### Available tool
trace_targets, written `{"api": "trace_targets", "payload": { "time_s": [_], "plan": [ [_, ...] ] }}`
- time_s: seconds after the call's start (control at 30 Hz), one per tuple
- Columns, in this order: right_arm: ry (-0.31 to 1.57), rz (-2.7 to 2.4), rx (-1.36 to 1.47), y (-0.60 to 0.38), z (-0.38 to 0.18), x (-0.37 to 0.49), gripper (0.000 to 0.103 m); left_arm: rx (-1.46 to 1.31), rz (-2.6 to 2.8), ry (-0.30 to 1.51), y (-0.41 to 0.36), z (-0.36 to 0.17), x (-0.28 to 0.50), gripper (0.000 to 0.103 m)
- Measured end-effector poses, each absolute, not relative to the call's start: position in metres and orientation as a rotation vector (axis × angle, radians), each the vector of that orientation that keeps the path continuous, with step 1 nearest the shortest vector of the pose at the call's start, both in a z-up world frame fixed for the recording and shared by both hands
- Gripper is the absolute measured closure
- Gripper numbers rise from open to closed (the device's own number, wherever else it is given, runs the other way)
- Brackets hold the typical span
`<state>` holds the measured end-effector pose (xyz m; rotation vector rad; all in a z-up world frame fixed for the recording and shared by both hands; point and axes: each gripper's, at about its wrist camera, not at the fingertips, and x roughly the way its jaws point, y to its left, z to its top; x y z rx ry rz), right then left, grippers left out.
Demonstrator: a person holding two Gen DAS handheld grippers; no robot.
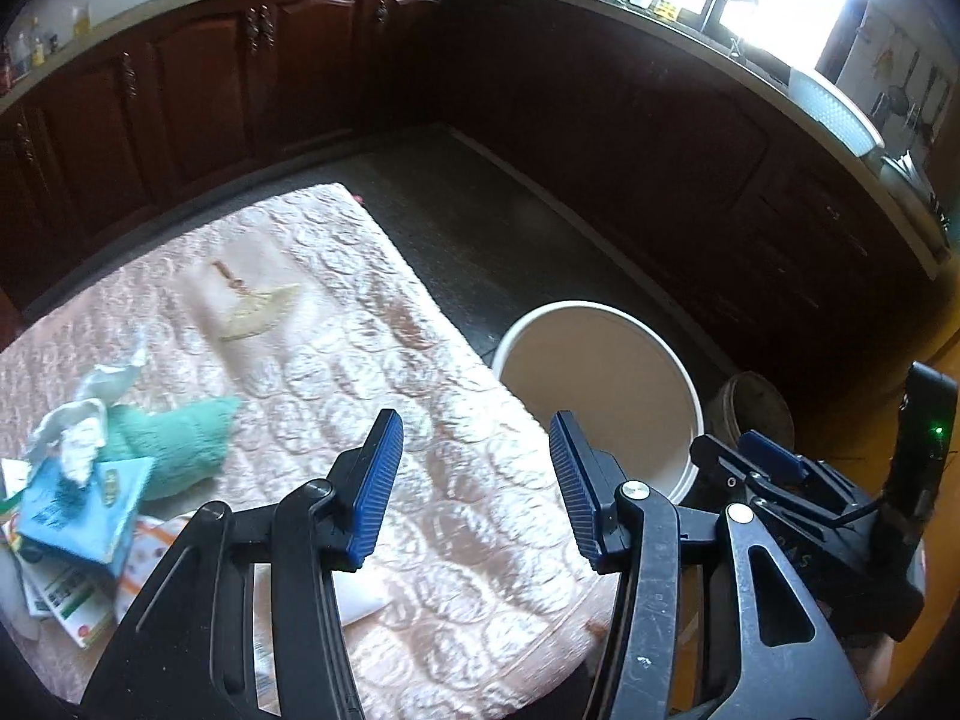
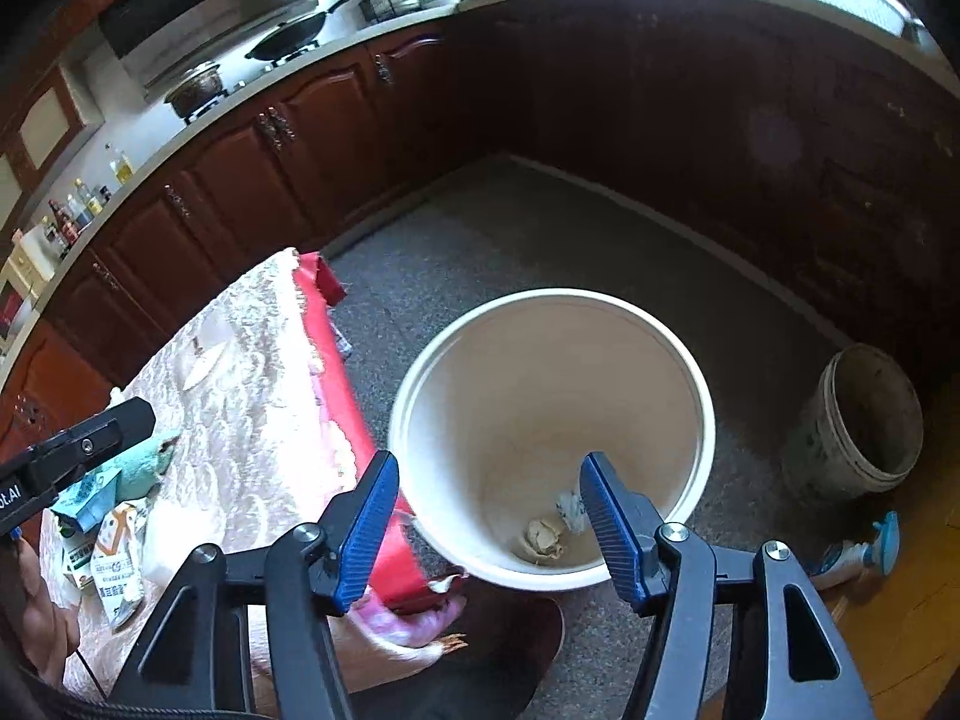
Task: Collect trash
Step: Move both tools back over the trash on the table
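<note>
My left gripper [image 1: 474,480] is open and empty above the pink quilted table [image 1: 336,312]. A blue carton [image 1: 90,504], crumpled white wrappers [image 1: 84,420], a green cloth [image 1: 174,444] and printed packets [image 1: 66,594] lie at the table's left. A pale banana peel [image 1: 258,312] lies further back. My right gripper [image 2: 489,531] is open and empty over the white bucket [image 2: 708,414], which holds crumpled scraps [image 2: 546,540]. The bucket [image 1: 684,372] stands on the floor right of the table.
Dark wooden cabinets [image 1: 198,84] run round the back under a worktop with pans and bottles. A dirty smaller bucket [image 2: 858,426] stands right of the white one. A spray bottle [image 2: 858,552] lies on the floor. A red cloth edge [image 2: 336,372] hangs off the table.
</note>
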<state>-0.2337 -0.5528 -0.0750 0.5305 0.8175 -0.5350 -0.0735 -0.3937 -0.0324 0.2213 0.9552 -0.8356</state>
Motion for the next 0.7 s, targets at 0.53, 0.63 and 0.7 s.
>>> {"api": "trace_targets", "payload": {
  "time_s": [0.53,0.63,0.7],
  "plan": [
    [0.783,-0.382,0.413,-0.475,-0.033,-0.197,0.034,0.222,-0.669,0.834,-0.299,-0.011,-0.071,0.054],
    [0.780,-0.348,0.380,-0.456,-0.029,-0.187,0.029,0.222,-0.630,0.828,-0.277,-0.011,-0.071,0.054],
    [0.781,-0.325,0.360,-0.445,-0.028,-0.181,0.027,0.219,-0.610,0.829,-0.262,-0.012,-0.069,0.054]
  ]
}}
